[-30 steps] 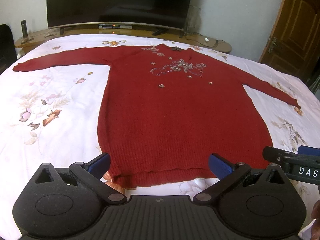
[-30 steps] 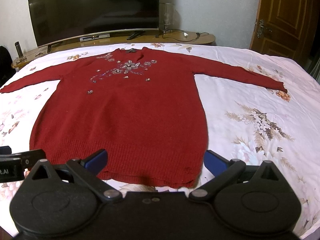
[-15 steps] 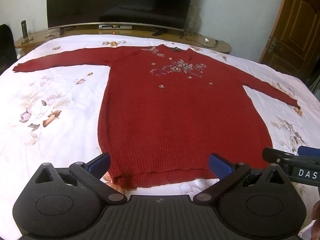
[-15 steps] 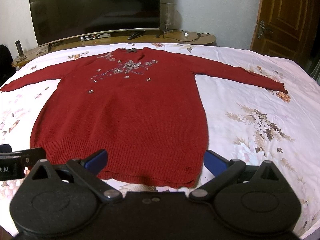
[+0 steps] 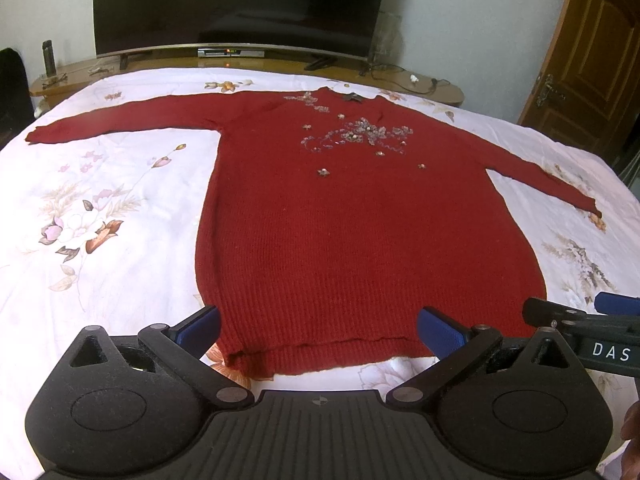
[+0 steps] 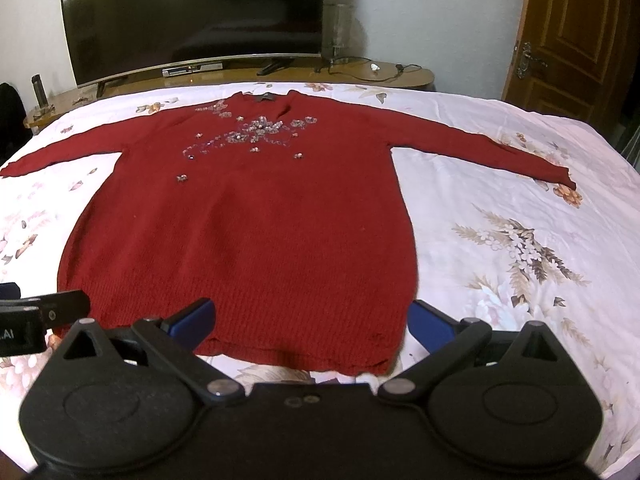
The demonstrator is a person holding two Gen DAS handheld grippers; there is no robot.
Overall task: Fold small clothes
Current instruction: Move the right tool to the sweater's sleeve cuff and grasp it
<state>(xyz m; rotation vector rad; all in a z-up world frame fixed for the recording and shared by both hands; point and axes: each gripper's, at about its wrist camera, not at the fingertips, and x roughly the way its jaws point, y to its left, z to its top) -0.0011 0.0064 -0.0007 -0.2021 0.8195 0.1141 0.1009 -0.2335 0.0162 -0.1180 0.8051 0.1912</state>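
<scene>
A dark red knitted sweater (image 5: pixel 352 220) (image 6: pixel 248 220) with bead decoration near the neck lies flat, front up, on the bed, both sleeves spread sideways. Its hem faces me. My left gripper (image 5: pixel 320 326) hovers open over the hem's left half, blue pads wide apart with nothing between them. My right gripper (image 6: pixel 310 318) stands open over the hem's right corner, also empty. In the left wrist view the right gripper shows as a black bar marked DAS at the right edge; in the right wrist view the left gripper shows at the left edge.
The bed carries a white floral sheet (image 5: pixel 100 216) (image 6: pixel 520 248). Beyond it stands a low wooden stand (image 6: pixel 360 76) with a large dark TV (image 5: pixel 240 4) and cables. A wooden door (image 6: pixel 572 32) is at the right. A dark bottle (image 5: pixel 48 58) stands on the stand's left end.
</scene>
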